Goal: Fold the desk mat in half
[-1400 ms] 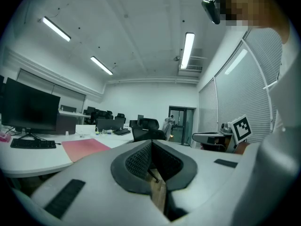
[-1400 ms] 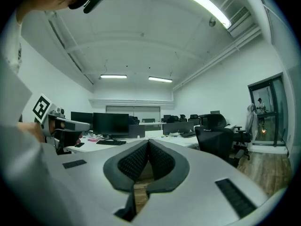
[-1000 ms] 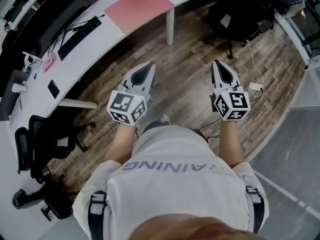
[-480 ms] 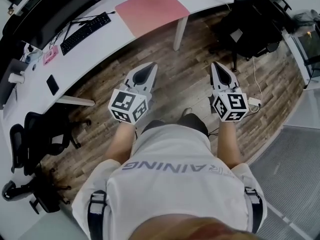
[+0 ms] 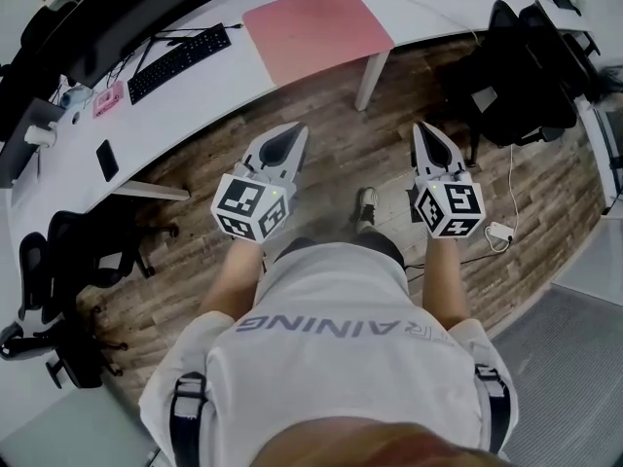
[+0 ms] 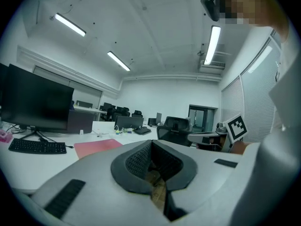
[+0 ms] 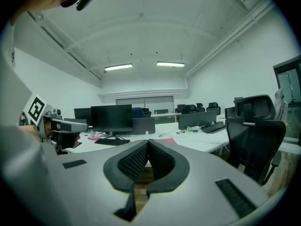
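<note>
Mat: the flat pink rectangular desk mat (image 5: 316,29) lies unfolded on the white table (image 5: 195,95), nearer than a moment ago.
Left tool (image 5: 295,130): closed, empty.
Right tool (image 5: 421,127): closed, empty.
Meaning: the person is walking up; folding not begun.

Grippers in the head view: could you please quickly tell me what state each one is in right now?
Left gripper: jaws closed, holding nothing.
Right gripper: jaws closed, holding nothing.
</note>
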Demonstrator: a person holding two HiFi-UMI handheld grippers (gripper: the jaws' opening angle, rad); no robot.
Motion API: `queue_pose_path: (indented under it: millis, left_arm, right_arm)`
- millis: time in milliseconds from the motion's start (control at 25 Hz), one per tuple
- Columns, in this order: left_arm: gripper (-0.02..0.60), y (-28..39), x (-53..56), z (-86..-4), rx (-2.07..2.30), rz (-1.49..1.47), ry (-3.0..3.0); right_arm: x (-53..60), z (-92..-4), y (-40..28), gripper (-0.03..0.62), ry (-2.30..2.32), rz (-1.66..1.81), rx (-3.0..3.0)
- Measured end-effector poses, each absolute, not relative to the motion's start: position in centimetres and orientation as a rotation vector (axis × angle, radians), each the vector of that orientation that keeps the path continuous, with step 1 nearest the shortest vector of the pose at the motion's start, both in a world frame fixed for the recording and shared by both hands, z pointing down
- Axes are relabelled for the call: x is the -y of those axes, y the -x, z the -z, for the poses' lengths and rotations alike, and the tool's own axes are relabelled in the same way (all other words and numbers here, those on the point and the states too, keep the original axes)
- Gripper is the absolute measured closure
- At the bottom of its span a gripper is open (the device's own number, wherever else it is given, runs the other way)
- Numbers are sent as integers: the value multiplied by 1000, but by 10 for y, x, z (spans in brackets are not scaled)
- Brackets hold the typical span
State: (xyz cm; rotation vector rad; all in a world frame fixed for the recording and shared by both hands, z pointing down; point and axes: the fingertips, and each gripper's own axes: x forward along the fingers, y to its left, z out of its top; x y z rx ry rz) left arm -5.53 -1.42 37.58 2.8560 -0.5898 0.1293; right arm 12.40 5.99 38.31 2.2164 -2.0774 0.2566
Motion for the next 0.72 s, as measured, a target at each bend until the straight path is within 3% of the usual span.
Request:
queue_pose_path:
  millis: [720]
  left_arm:
    - [554,-113,107,-379,908,-200,-2769]
  right_arm:
    - [67,-402,-339,571,-2083,-337,2243]
